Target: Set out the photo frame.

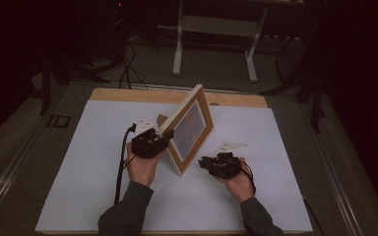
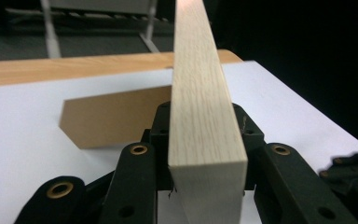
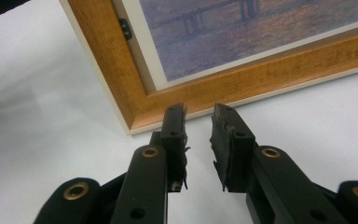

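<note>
Right gripper (image 3: 198,116) nearest front table edge: jaws spread, nothing between, tips just short of picture frame (image 1: 189,129) lower corner. Left gripper (image 2: 205,140): jaws pinching frame's side edge, pads hidden behind wood. Frame tilted mid-table (image 1: 98,162); rear stand (image 2: 112,116) partly hidden.

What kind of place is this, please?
Probably a dim lab or workshop: a white-covered work table holding a picture frame, handheld grippers with cables, and a bare metal table stand behind.
</note>
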The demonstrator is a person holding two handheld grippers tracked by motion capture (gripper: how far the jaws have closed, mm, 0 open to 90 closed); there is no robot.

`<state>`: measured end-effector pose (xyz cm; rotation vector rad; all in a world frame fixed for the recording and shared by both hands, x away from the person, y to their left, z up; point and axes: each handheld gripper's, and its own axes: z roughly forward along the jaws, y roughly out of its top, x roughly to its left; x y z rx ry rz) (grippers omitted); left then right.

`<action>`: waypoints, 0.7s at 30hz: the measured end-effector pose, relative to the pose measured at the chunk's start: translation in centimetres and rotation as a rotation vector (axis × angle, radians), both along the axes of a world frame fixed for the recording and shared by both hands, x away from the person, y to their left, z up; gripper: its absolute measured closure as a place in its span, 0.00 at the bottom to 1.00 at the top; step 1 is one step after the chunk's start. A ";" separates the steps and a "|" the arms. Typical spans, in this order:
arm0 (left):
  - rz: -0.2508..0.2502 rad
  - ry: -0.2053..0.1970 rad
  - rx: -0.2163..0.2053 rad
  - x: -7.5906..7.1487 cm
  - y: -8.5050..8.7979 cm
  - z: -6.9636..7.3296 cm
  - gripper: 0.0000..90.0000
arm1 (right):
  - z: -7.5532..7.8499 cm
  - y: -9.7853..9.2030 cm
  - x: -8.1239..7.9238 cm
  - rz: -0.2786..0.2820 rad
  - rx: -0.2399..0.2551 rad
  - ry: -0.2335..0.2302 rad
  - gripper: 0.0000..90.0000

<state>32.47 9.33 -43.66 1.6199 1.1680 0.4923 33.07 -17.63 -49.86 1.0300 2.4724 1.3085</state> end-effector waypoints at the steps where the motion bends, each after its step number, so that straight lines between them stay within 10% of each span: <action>1: 0.005 -0.006 -0.002 0.0 0.0 0.0 0.81 | 0.0 0.0 0.0 0.000 0.000 0.001 0.83; 21: -0.099 0.049 -0.111 1.0 1.7 -0.2 0.84 | 0.4 -0.8 0.2 -0.017 0.002 -0.007 0.82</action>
